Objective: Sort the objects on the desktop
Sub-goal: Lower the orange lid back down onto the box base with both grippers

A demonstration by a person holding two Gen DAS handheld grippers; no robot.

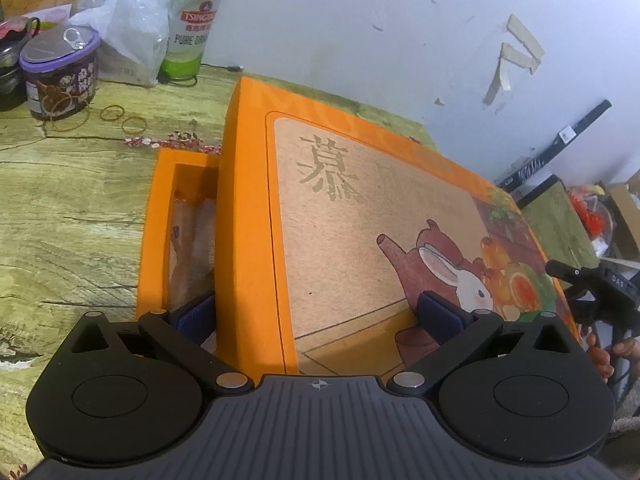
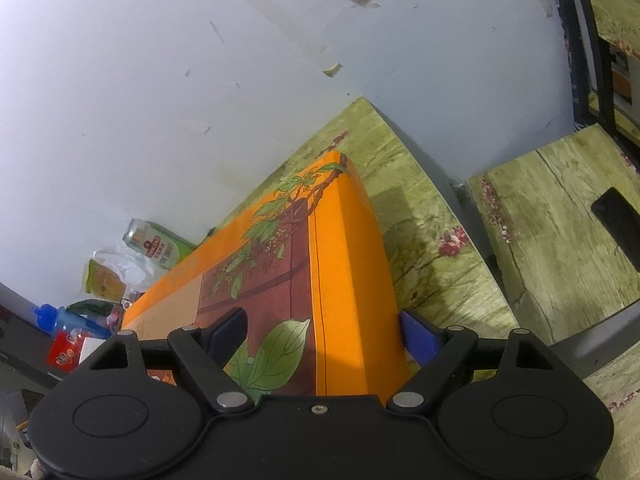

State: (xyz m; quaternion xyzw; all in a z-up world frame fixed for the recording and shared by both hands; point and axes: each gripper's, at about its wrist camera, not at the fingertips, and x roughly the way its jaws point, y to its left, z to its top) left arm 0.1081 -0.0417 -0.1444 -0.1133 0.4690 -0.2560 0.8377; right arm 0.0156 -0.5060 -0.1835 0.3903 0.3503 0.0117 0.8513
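Note:
A big orange box lid (image 1: 360, 220) with a rabbit-and-teapot picture is tilted and raised over the left part of the table. Its orange base (image 1: 154, 220) lies beneath and to the left, partly uncovered, with a clear wrapper inside. My left gripper (image 1: 318, 318) straddles the lid's near left corner, one blue pad against the side wall and one on top. My right gripper (image 2: 322, 334) straddles the opposite side wall of the lid (image 2: 280, 280) in the same way, and appears at the edge of the left wrist view (image 1: 592, 292).
A beer can (image 1: 196, 20), a plastic bag (image 1: 124, 28), a purple-lidded tub (image 1: 60, 72) and rubber bands (image 1: 120, 118) stand at the back left against the wall. A low stool (image 2: 560, 220) with a black flat item (image 2: 618, 224) stands right of the table. Fingers of a hand (image 1: 600, 356) show.

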